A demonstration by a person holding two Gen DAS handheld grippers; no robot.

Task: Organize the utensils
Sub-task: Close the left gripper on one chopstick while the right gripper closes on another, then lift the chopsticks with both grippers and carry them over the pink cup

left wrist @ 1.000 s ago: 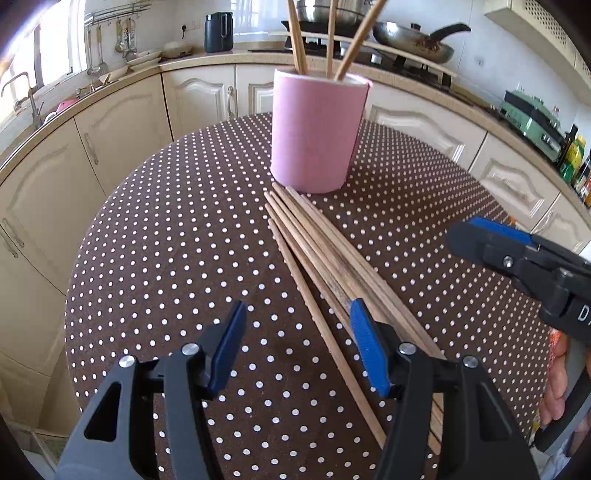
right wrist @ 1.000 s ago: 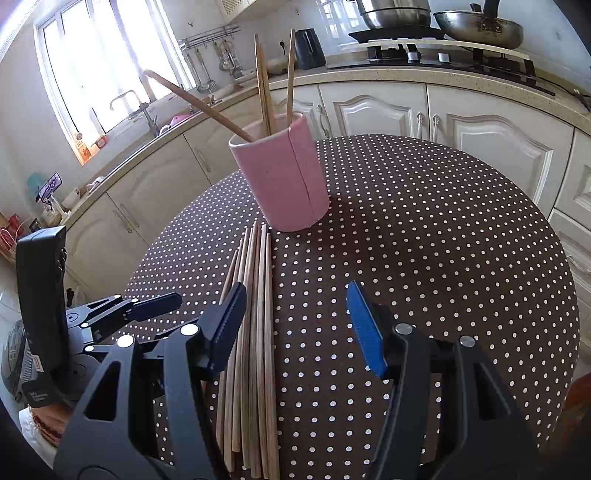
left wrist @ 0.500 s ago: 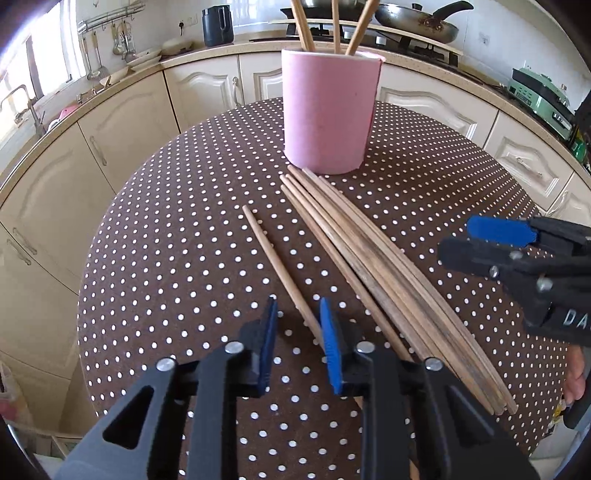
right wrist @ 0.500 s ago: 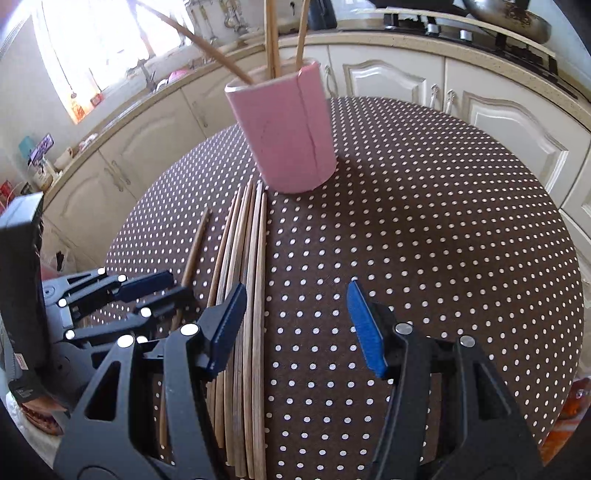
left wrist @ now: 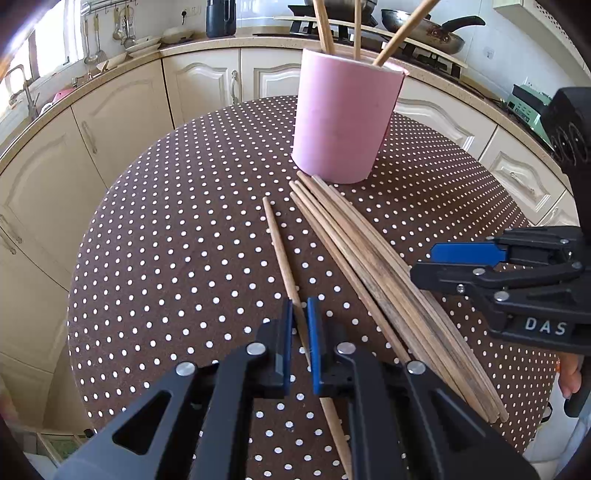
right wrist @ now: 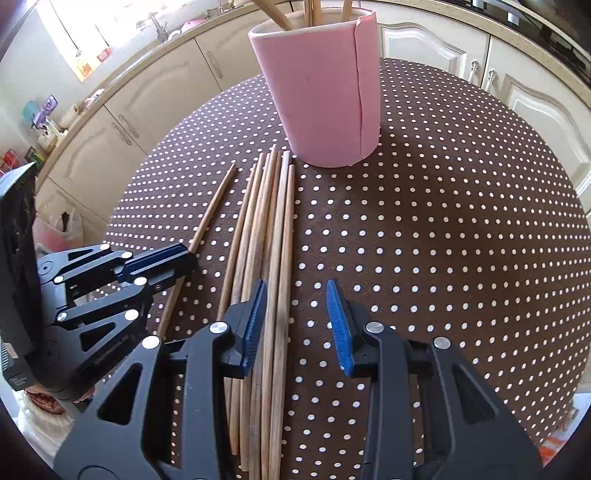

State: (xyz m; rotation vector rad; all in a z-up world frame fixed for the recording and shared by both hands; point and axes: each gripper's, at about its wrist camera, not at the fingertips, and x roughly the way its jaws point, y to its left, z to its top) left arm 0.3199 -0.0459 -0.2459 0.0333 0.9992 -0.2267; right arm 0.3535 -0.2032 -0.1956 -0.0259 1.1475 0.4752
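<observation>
Item: single tapered wooden chopstick (left wrist: 281,254), lying apart from loose wooden chopstick bundle (right wrist: 271,236) on dotted brown tablecloth (left wrist: 177,258) | left gripper (left wrist: 300,332) clenched on it, singled out for lifting | right gripper (right wrist: 295,317) unclenched, jaws just narrowing around bundle's outer sticks | destination: pink cylindrical holder (left wrist: 341,118), upright beyond bundle tips.

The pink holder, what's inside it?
Wooden chopsticks stand in the pink holder, at least three, tops poking above its rim. Their lower ends and anything else inside are hidden by its wall.

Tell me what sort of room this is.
A home kitchen, most likely: cream cabinets under a curved counter, a frying pan on the stove, and ladles hanging by the window.
</observation>
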